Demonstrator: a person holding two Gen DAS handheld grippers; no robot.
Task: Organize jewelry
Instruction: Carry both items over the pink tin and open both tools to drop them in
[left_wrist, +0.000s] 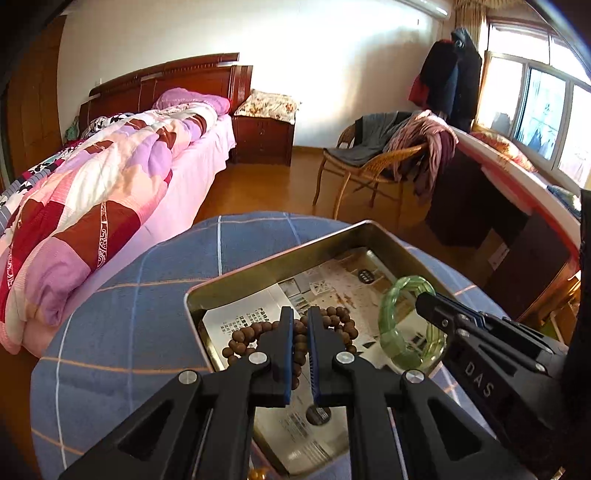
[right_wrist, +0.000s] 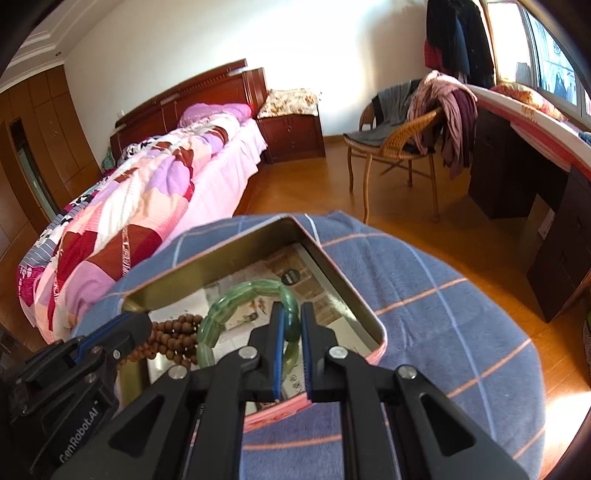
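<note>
A metal tin box (left_wrist: 280, 254) lined with printed paper sits on a blue checked cloth (left_wrist: 129, 295). My left gripper (left_wrist: 302, 317) is shut on a brown wooden bead bracelet (left_wrist: 243, 338) inside the tin. My right gripper (right_wrist: 291, 314) is shut on a green jade bangle (right_wrist: 236, 299), held tilted over the tin's right side. The bangle also shows in the left wrist view (left_wrist: 399, 291), with the right gripper (left_wrist: 428, 302) on its rim. The beads (right_wrist: 173, 336) and the tin (right_wrist: 207, 258) also show in the right wrist view.
The cloth covers a round table (right_wrist: 443, 295). A bed (left_wrist: 110, 177) with a patchwork quilt stands to the left. A wicker chair (left_wrist: 369, 162) with draped clothes and a dark desk (right_wrist: 535, 184) stand beyond, on a wooden floor.
</note>
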